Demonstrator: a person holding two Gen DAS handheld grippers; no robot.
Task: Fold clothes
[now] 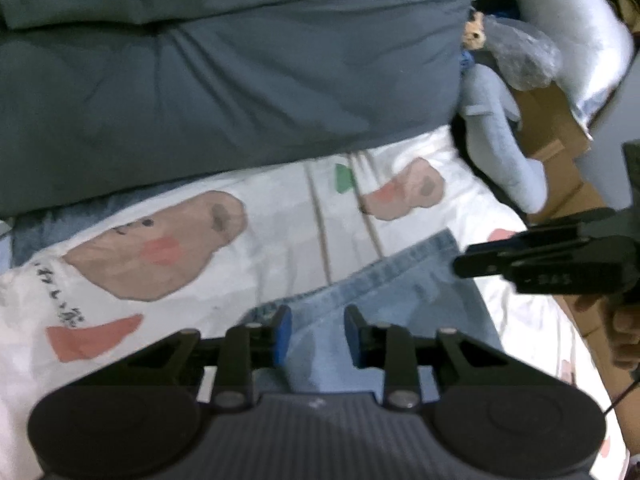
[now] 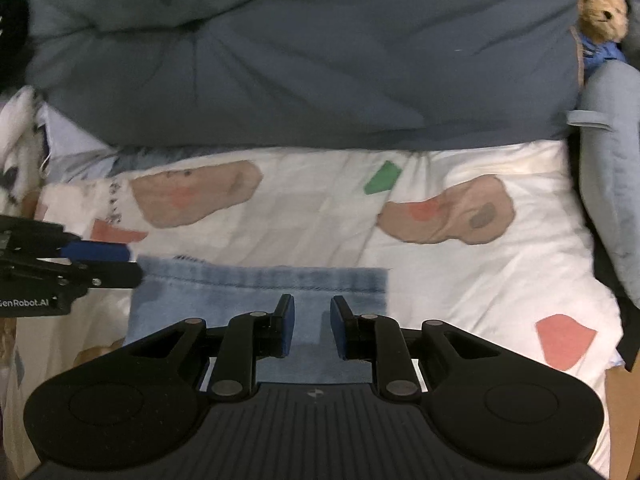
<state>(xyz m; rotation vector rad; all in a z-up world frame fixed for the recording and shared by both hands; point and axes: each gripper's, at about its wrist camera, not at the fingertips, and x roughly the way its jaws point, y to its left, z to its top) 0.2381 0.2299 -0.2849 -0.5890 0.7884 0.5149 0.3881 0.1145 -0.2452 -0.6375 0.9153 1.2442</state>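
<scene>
A folded pair of light blue jeans [image 2: 260, 292] lies on a white bedsheet printed with bears [image 2: 320, 216]. It also shows in the left wrist view [image 1: 400, 292]. My right gripper [image 2: 312, 328] is open, hovering just over the jeans' near part with nothing between its blue pads. My left gripper [image 1: 316, 334] is open and empty over the jeans' left edge. In the right wrist view the left gripper [image 2: 132, 264] comes in from the left at the jeans' far left corner. In the left wrist view the right gripper [image 1: 460, 264] comes in from the right, just beyond the jeans' right edge.
A thick grey-blue duvet [image 2: 300, 60] lies bunched across the far side of the bed. A grey plush toy [image 1: 500, 140], a small teddy bear [image 2: 604, 12] and a cardboard box [image 1: 556, 128] are at the right. More fabric [image 2: 20, 140] lies at the far left.
</scene>
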